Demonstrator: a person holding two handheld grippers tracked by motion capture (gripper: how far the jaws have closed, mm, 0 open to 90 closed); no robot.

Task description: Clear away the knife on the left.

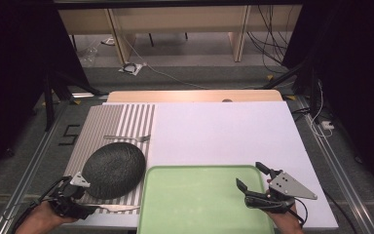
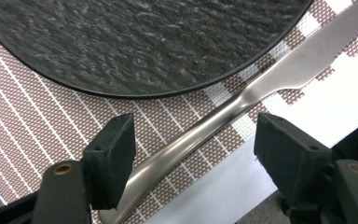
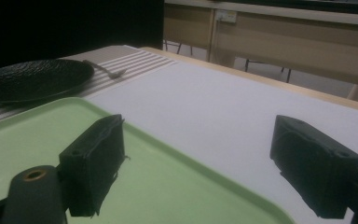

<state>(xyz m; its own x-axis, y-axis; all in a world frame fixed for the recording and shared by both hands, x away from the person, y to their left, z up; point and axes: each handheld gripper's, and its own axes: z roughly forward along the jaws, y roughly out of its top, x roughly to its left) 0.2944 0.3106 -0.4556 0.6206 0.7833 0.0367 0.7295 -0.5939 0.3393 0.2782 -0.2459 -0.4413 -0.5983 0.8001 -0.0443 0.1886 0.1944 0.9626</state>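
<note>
Knife [image 2: 242, 100] handle lies between the spread jaws of the left gripper [image 2: 193, 144], neither pad touching it; the jaws stand wide, one on each side of the steel. In the high view the left gripper [image 1: 75, 187] sits at the near left corner of the table, over the knife [image 1: 119, 208], which rests along the near edge of the striped placemat [image 1: 104, 122], its blade reaching off the mat onto the white sheet [image 1: 224, 131]. Just beyond the knife is one dark round plate [image 2: 144, 42], textured like slate, close beside the handle but apart from it (a thin strip of mat shows between them). One fork [image 1: 129, 138] lies on the far side of the plate [image 1: 113, 169], also on the mat.

Right gripper [image 1: 254, 176] hovers at the near right, jaws wide and holding nothing, one jaw over the green tray [image 1: 175, 214] and the other over the white sheet past the tray's right rim. Its own view shows the right gripper [image 3: 198, 163] above the tray [image 3: 158, 186], with the plate [image 3: 37, 79] and fork [image 3: 105, 69] farther off on the mat [image 3: 130, 60].

Counted: one knife, one fork, one plate, one tray, one placemat, two grippers
</note>
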